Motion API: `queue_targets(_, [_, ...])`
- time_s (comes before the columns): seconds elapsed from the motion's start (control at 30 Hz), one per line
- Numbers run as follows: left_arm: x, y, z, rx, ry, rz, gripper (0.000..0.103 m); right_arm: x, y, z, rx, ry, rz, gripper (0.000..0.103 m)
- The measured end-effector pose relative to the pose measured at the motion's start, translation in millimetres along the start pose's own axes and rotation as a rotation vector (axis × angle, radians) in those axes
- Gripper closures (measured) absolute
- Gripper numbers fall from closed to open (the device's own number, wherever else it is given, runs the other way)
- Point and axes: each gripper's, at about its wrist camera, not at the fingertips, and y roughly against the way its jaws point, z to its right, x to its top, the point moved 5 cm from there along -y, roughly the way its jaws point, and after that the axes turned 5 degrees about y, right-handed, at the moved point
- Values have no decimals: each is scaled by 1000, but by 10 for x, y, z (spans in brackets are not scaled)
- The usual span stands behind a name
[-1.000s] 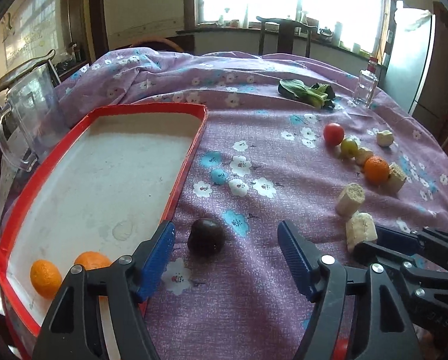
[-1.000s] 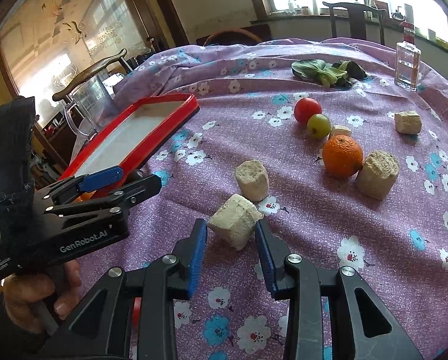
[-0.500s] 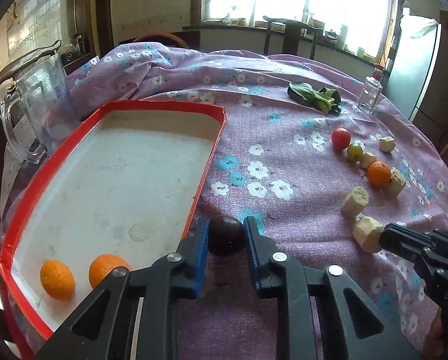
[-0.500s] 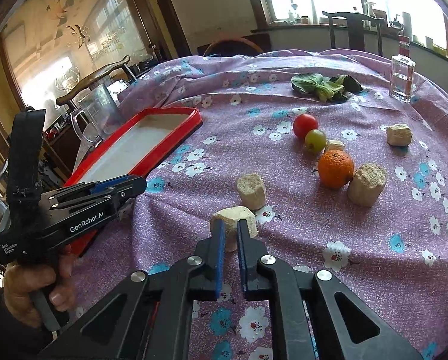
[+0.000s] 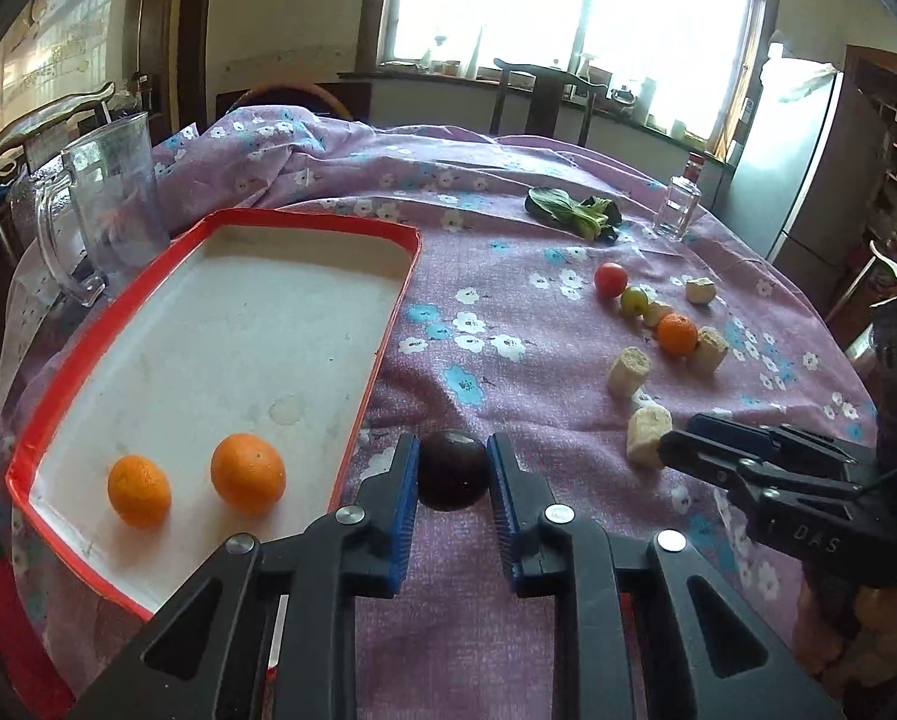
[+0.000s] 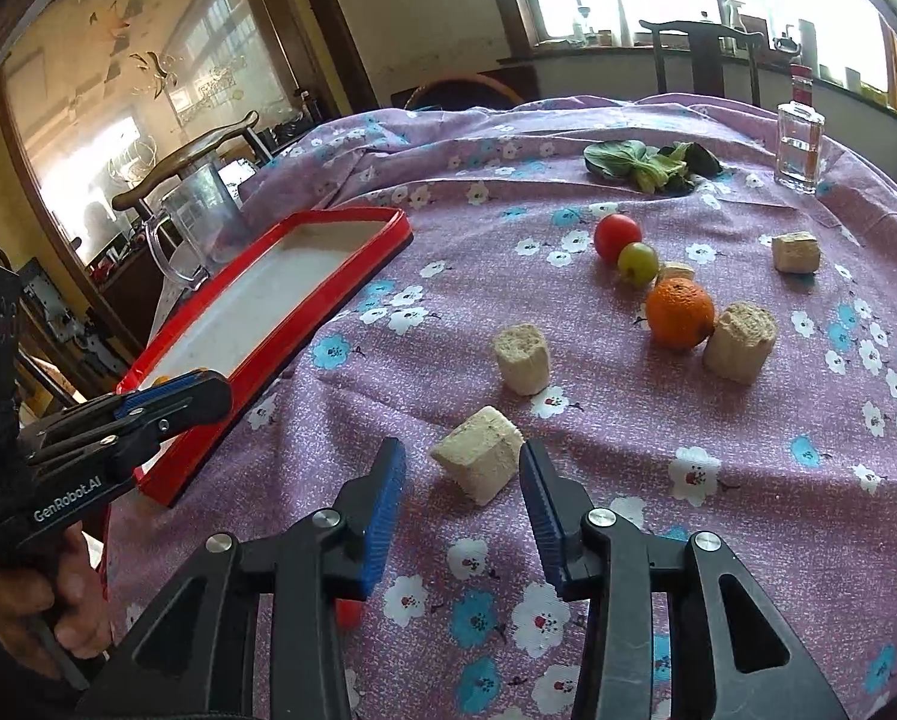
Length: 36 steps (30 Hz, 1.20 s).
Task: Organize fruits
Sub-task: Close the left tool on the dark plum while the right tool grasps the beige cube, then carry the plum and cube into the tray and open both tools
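My left gripper [image 5: 453,465] is shut on a dark purple fruit [image 5: 452,470] and holds it just right of the red-rimmed white tray [image 5: 304,276]. Two oranges [image 5: 247,473] [image 5: 139,490] lie in the tray's near end. My right gripper [image 6: 460,468] is open, its blue pads on either side of a beige corn-cob chunk [image 6: 478,461] on the purple flowered cloth. Farther off lie an orange [image 6: 680,312], a green fruit [image 6: 638,261] and a red tomato [image 6: 617,234]. The left gripper also shows at the left of the right wrist view [image 6: 166,405].
More cob chunks [image 6: 522,357] [image 6: 739,341] [image 6: 796,252] lie among the fruit. Leafy greens [image 6: 646,162] and a small glass bottle [image 6: 799,144] stand at the back. A clear plastic jug [image 5: 106,204] stands left of the tray. Chairs ring the table.
My left gripper closed on the dark fruit and has lifted it. My right gripper closed near the cob chunk, then opened again and drew back a little.
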Motion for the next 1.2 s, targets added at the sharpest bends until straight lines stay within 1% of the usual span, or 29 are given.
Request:
queue_targets(0.03, [-7, 44, -13, -1, -1, 4, 81, 7, -37, -30, -12, 11, -3, 62])
queue_targets(0.17, [-10, 176, -26, -1, -3, 16, 81, 57, -195, -59, -133, 74, -16, 64])
queue_targets(0.2, [-11, 215, -35, -2, -3, 21, 81, 66, -209, -49, -152, 81, -17, 68])
queue_targets(0.23, [-7, 253, -53, -1, -4, 26, 81, 74, -210, -35, -162, 83, -19, 72])
queue_targets(0.37, [19, 363, -130, 6, -1, 46, 81, 97, -153, -31, -141, 66, -14, 73])
queue_targets(0.47, [35, 427, -214, 14, 6, 61, 81, 155, -65, -157, -95, 70, 9, 73])
queue_targets(0.63, [63, 499, -426, 36, 38, 75, 81, 320, 16, -549, -15, 124, 45, 73])
queue_targets(0.73, [72, 529, -551, 49, 60, 81, 81, 413, 1, -759, 31, 142, 53, 73])
queue_targets(1.03, [174, 631, -956, 97, 103, 96, 81, 744, -195, -1184, 133, 156, 47, 73])
queue_targets(1.2, [281, 516, -1156, 127, 107, 83, 81, 964, -477, -1381, 207, 129, 18, 73])
